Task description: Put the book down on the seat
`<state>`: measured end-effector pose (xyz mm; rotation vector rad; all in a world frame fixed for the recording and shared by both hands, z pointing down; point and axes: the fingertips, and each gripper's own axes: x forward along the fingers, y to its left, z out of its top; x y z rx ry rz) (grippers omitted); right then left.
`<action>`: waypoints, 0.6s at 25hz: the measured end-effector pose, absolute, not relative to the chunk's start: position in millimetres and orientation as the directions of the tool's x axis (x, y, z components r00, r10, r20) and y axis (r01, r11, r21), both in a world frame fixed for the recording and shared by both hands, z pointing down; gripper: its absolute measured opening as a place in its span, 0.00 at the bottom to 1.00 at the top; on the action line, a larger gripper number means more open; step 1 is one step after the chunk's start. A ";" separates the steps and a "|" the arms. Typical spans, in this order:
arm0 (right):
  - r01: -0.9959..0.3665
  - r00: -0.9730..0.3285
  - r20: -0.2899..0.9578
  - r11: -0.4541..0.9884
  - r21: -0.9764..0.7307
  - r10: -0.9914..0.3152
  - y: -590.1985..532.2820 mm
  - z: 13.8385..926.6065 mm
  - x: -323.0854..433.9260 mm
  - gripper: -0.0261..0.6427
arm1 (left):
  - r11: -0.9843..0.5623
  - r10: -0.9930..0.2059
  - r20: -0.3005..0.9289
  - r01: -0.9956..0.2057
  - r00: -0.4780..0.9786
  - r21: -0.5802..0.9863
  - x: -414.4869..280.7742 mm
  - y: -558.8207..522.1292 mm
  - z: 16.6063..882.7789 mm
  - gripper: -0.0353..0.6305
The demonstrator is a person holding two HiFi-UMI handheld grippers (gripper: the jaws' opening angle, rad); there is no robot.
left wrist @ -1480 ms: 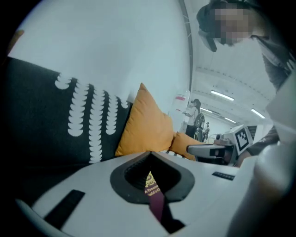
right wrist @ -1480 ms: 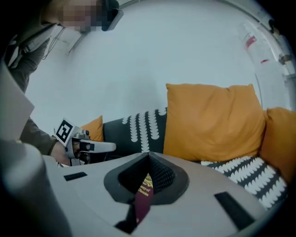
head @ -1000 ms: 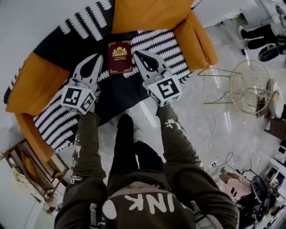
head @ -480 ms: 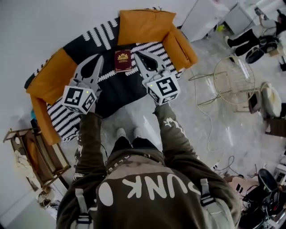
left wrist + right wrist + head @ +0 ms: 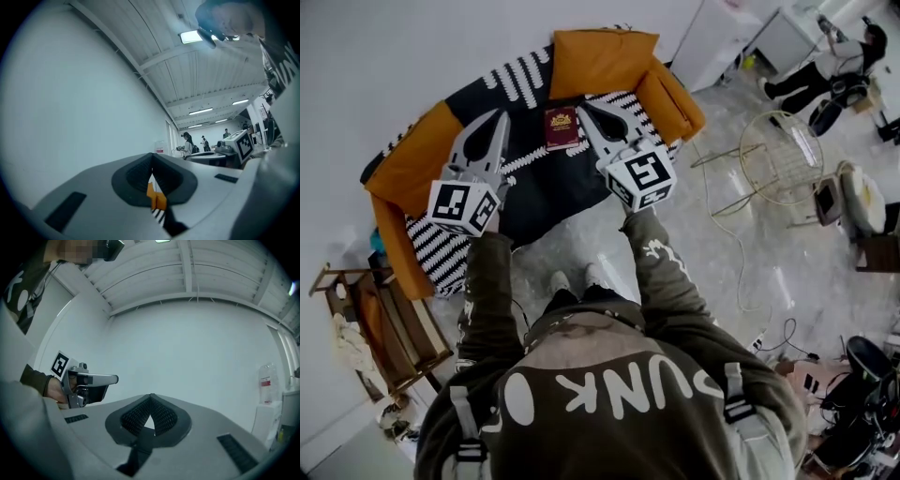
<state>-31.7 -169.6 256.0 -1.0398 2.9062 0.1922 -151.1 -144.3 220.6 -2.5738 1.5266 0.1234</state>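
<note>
A dark red book [image 5: 561,127] with a gold crest lies flat on the seat of an orange armchair [image 5: 600,58], on a black and white striped blanket [image 5: 534,187]. Both grippers are held up well above the chair, one on each side of the book, apart from it. In the head view my left gripper [image 5: 500,114] is shut and empty, and my right gripper [image 5: 583,106] is shut and empty too. The left gripper view shows closed jaw tips [image 5: 152,154] with a sliver of orange below. The right gripper view shows closed tips [image 5: 151,395] against a white wall.
A round wire side table [image 5: 787,159] stands right of the chair, with cables on the pale floor. A wooden rack [image 5: 375,319] is at the lower left. A white cabinet [image 5: 712,37] and a seated person [image 5: 825,66] are at the far right.
The view has drawn back from the armchair, which now looks smaller and farther off. Both grippers stay shut and have risen with it; the book lies still on the seat.
</note>
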 end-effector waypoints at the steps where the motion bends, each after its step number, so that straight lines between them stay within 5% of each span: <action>1: -0.635 -0.773 -0.086 0.766 0.102 -0.629 -165.7 255.3 -32.9 0.05 | -0.473 -0.864 -0.148 -0.877 0.481 -0.088 -152.2 -140.6 218.2 0.06; 15: -0.658 -0.753 -0.103 0.742 0.124 -0.650 -149.1 246.1 -30.6 0.05 | -0.502 -0.845 -0.147 -0.857 0.515 -0.117 -144.6 -123.1 216.4 0.06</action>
